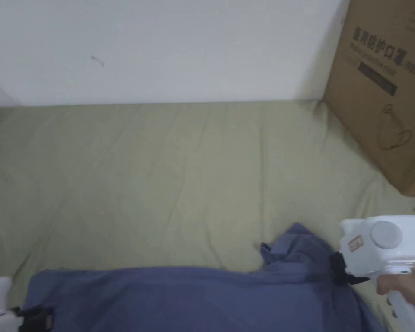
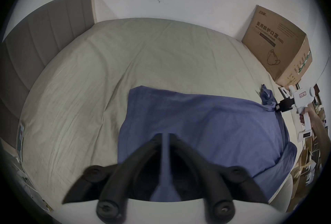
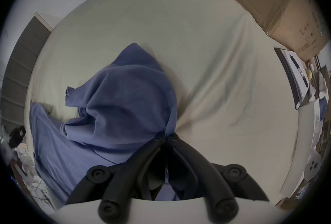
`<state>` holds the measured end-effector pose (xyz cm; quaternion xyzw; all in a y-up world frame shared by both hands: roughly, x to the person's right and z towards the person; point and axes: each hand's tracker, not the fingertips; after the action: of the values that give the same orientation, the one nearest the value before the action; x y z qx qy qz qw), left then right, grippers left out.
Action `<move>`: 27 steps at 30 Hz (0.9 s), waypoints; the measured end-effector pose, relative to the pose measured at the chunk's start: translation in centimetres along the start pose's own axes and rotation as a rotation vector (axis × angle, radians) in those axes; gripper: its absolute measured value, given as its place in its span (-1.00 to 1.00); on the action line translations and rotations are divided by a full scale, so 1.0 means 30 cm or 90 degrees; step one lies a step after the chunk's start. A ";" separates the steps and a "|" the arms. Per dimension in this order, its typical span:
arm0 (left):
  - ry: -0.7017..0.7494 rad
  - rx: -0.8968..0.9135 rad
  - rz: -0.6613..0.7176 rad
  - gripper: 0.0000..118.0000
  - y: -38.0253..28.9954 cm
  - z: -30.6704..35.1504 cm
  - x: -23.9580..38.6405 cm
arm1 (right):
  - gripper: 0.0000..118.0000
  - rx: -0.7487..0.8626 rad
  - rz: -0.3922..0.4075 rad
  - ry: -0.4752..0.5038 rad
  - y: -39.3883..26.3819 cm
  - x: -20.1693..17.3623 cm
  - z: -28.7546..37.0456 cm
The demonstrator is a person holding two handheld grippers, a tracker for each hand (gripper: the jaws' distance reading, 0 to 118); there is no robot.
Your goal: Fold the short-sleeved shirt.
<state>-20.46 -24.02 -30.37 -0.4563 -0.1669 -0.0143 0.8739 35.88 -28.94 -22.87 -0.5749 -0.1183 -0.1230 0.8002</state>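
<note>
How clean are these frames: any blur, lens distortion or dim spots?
Head view: soft and dim overall, no glare. Left gripper view: strong fisheye with dark corners, left tongs slightly blurred. Right gripper view: same fisheye, with motion smear on the bed sheet beside the blue shirt.

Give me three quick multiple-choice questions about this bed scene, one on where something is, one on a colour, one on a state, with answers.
1. Where is the cardboard box? A on the bed's far right corner; B on the floor; C on the shirt.
2. What colour is the shirt? A red; B blue; C white.
3. What are the left tongs doing? A open above the bed; B shut on the shirt; C gripping the box.

Answers: 1 A, the box rests on the sheet by the wall. 2 B, the fabric is blue. 3 B, blue cloth is pinched between both jaws.
</note>
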 end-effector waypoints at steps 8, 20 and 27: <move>0.024 -0.066 -0.005 0.90 0.212 -0.245 -0.049 | -1.00 0.008 -0.026 0.010 -0.025 0.001 0.010; 0.095 -0.138 0.000 -0.58 0.272 -0.350 -0.074 | -1.00 0.020 -0.017 0.008 -0.018 -0.013 0.082; 0.035 -0.088 0.013 -0.96 0.267 -0.154 -0.082 | -1.00 0.075 -0.027 0.049 -0.061 0.019 0.309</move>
<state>-20.07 -23.36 -39.92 -0.5166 -0.1367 -0.0293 0.8447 35.37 -20.74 -18.16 -0.5189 -0.1070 -0.1548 0.8339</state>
